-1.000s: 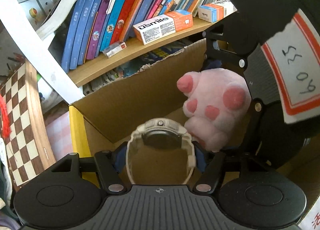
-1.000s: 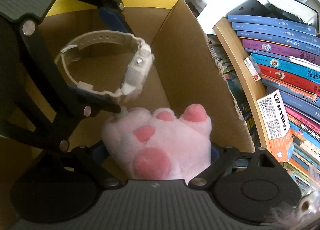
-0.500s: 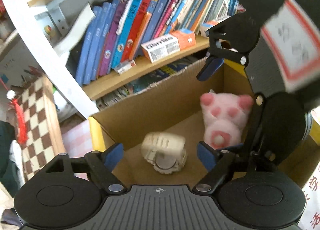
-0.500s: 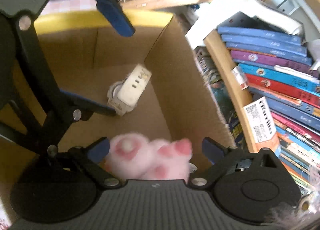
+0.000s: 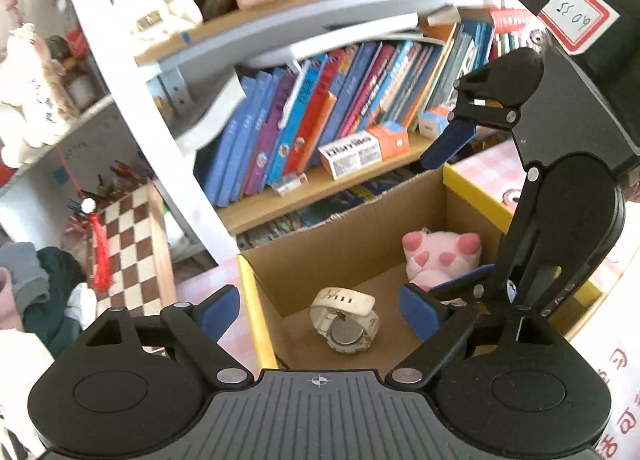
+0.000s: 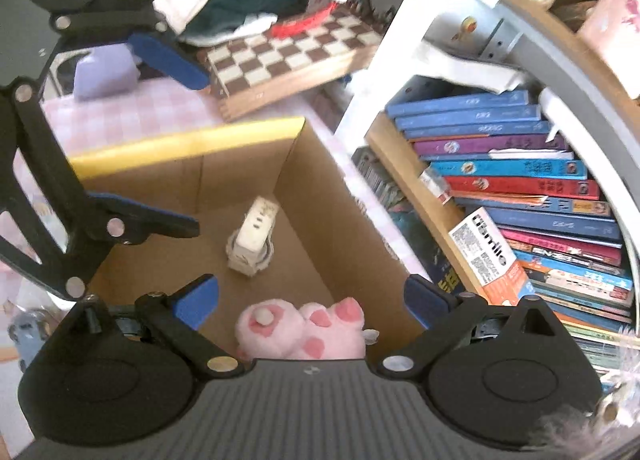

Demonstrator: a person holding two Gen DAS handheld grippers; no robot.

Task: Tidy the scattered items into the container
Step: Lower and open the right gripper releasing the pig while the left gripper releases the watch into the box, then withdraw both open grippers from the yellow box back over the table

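Note:
An open cardboard box with a yellow rim [image 5: 248,300] [image 6: 188,144] stands on a pink checked cloth. On its floor lie a white wristwatch [image 5: 344,320] [image 6: 254,240], face down, and a pink plush paw [image 5: 440,260] [image 6: 300,330] near one corner. My left gripper [image 5: 320,314] hovers open above the box's edge, nothing between its blue pads [image 5: 218,312]. My right gripper [image 6: 311,302] is open too, above the plush paw. Each gripper shows in the other's view: right gripper [image 5: 454,212], left gripper [image 6: 160,136].
A white bookshelf [image 5: 160,132] packed with books [image 6: 520,180] and an orange-white carton [image 5: 364,152] rises just behind the box. A chessboard [image 6: 288,56] leans to the left, with a pile of clothes [image 6: 248,0] behind it and a purple soft item [image 6: 104,72].
Both grippers let go and opened: the watch and the plush paw dropped to the box floor. Both grippers have since risen and pulled back from the box.

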